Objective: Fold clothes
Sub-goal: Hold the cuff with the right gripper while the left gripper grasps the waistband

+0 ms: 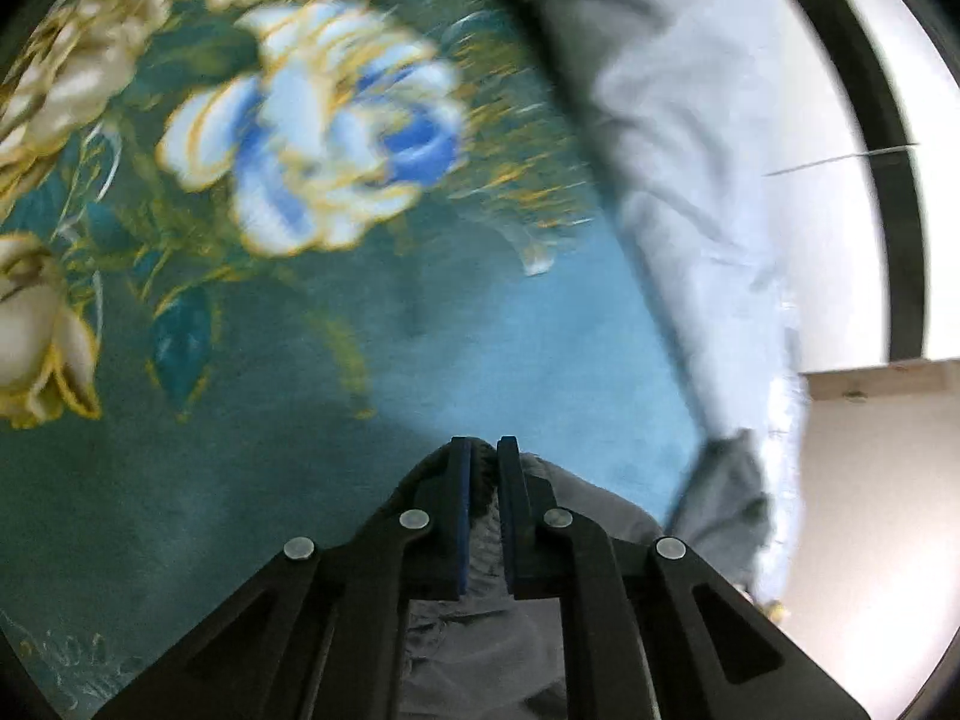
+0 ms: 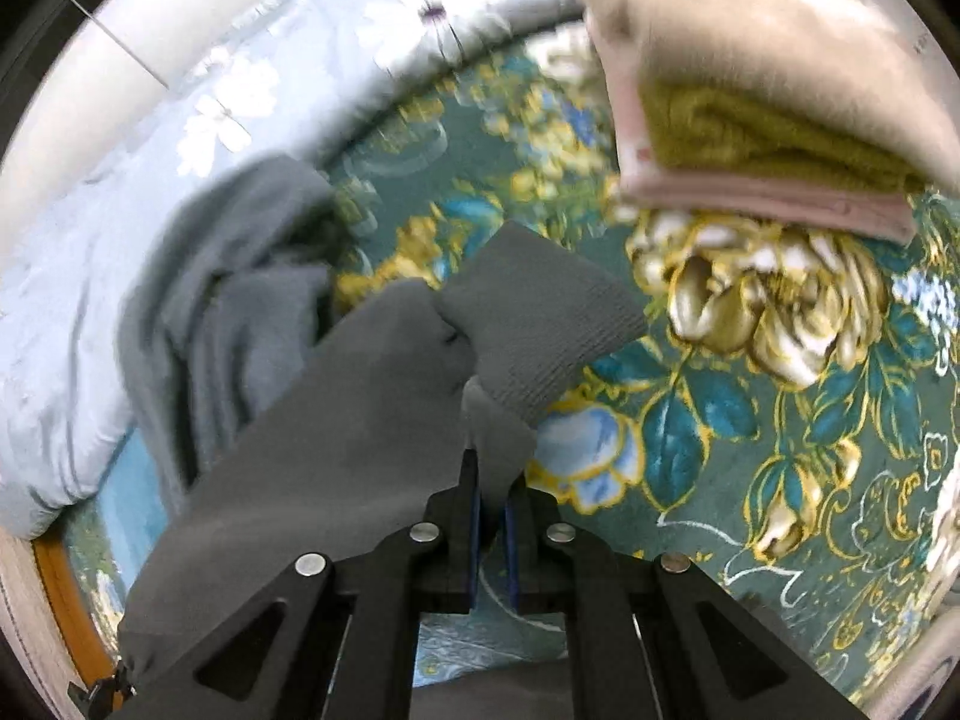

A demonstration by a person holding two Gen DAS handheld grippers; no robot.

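Observation:
A grey garment [image 2: 336, 420] lies crumpled on a teal flowered bedspread [image 2: 750, 420], its ribbed cuff [image 2: 540, 324] turned up near the middle. My right gripper [image 2: 492, 474] is shut on a fold of this grey cloth just below the cuff. More of the garment trails off to the left [image 2: 240, 276]. In the left wrist view my left gripper [image 1: 483, 450] is shut on a bunched edge of the same grey garment [image 1: 480, 630], which hangs beneath the fingers over the bedspread [image 1: 240, 480].
A folded stack of a beige cloth [image 2: 750, 30] around an olive towel [image 2: 750, 126] sits at the upper right. A pale blue quilt [image 2: 90, 276] [image 1: 690, 150] runs along the bed's edge. A wooden bed rim [image 2: 60, 594] shows at the lower left.

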